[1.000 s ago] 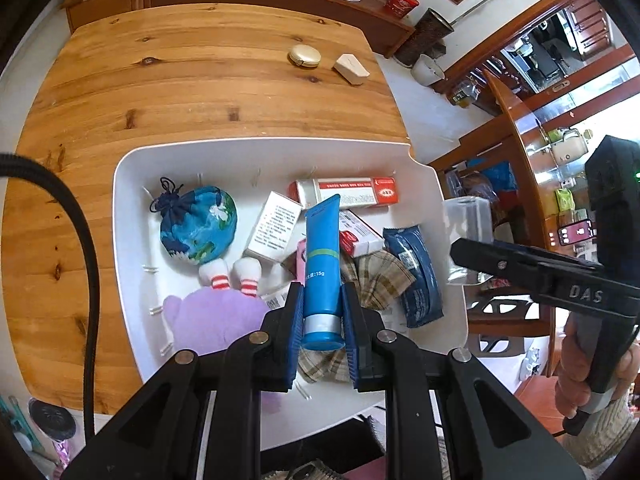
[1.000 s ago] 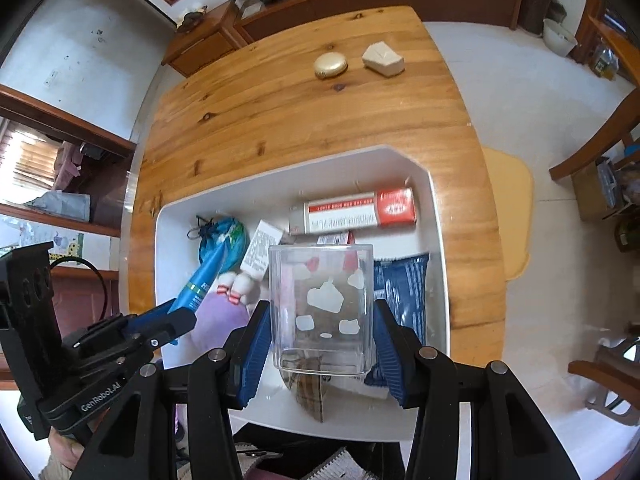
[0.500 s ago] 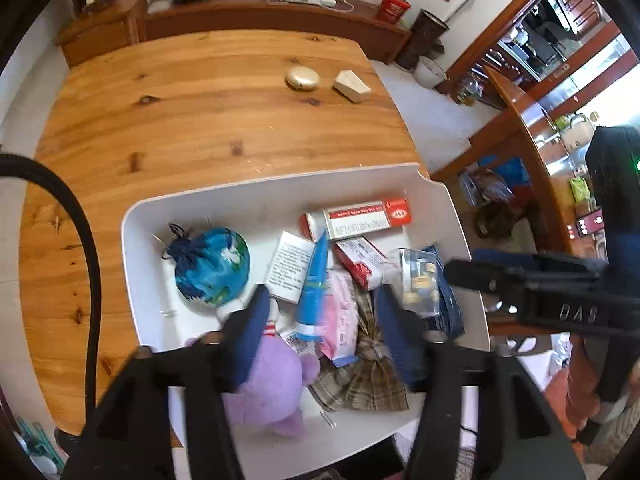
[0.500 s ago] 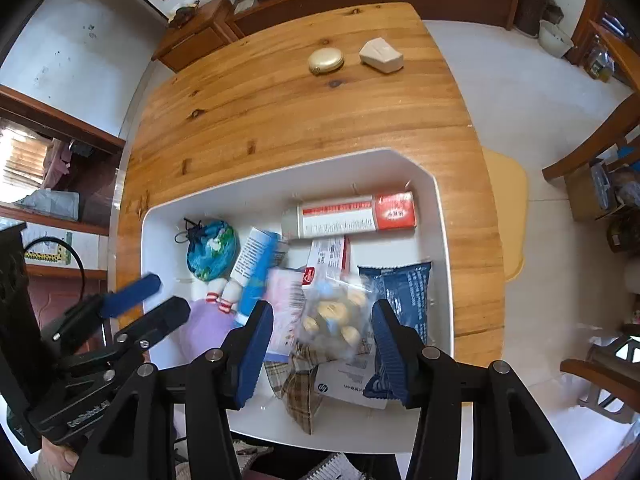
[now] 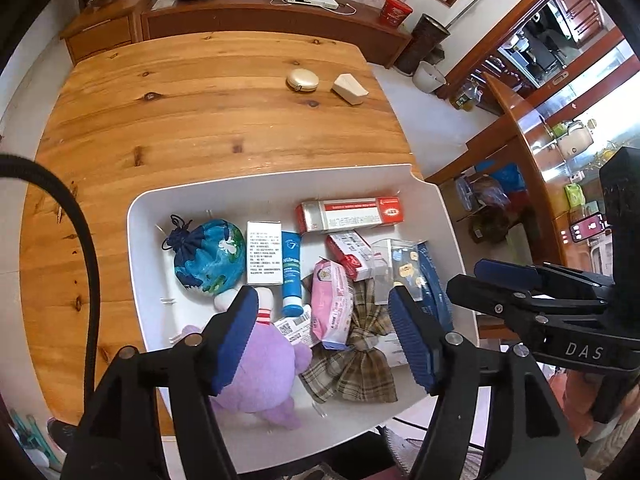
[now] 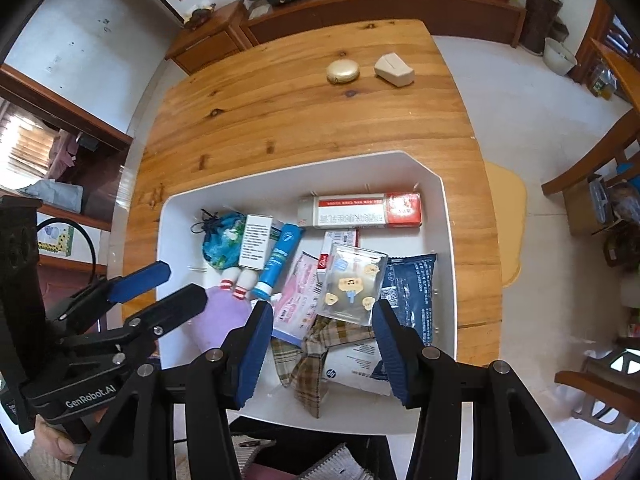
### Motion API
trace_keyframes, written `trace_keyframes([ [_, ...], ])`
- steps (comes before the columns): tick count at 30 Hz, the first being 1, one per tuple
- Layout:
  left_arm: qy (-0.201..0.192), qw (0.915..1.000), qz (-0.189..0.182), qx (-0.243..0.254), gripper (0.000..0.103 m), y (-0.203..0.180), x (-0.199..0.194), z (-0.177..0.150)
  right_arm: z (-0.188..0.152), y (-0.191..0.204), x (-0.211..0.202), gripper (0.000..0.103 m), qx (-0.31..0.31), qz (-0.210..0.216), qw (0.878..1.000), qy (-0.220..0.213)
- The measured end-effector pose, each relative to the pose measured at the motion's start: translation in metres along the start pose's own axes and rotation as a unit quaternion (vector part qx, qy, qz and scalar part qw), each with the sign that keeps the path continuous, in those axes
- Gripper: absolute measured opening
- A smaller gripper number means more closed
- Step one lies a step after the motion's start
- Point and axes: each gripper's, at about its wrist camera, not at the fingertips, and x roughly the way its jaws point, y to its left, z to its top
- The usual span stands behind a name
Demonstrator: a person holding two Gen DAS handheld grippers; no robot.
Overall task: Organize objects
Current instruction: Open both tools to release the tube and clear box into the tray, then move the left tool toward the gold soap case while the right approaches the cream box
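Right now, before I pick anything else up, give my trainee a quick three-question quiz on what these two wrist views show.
1. True or false: the left gripper holds the blue tube.
2. Which two things lie on the wooden table outside the white bin?
A. gold compact and beige wedge-shaped box
B. two red cartons
C. pouch and bow
3. Fill in: the clear plastic box rests on other items in the bin, just left of the dark blue ____.

Key: 1 false; 2 A; 3 packet.
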Motion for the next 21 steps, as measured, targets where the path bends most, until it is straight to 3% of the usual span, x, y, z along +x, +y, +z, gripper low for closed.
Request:
trace_keyframes([
  [7, -0.016, 0.9998, 0.002, -0.010, 0.072, -0.005, -0.018, -0.001, -0.007, 0.008, -0.015, 0.053, -0.014, -0.004, 1.000, -0.021],
  [13, -0.041, 0.9984, 0.039, -0.005, 0.072, -0.012, -0.035, 0.004, -0.010, 0.005, -0.023, 0.053, -0.017, -0.009, 0.999, -0.032],
  [21, -0.057, 0.9965, 0.061, 0.009, 0.072, -0.023, -0.050, 0.027, -0.002, -0.002, -0.045, 0.053, -0.027, -0.023, 0.998, -0.061],
])
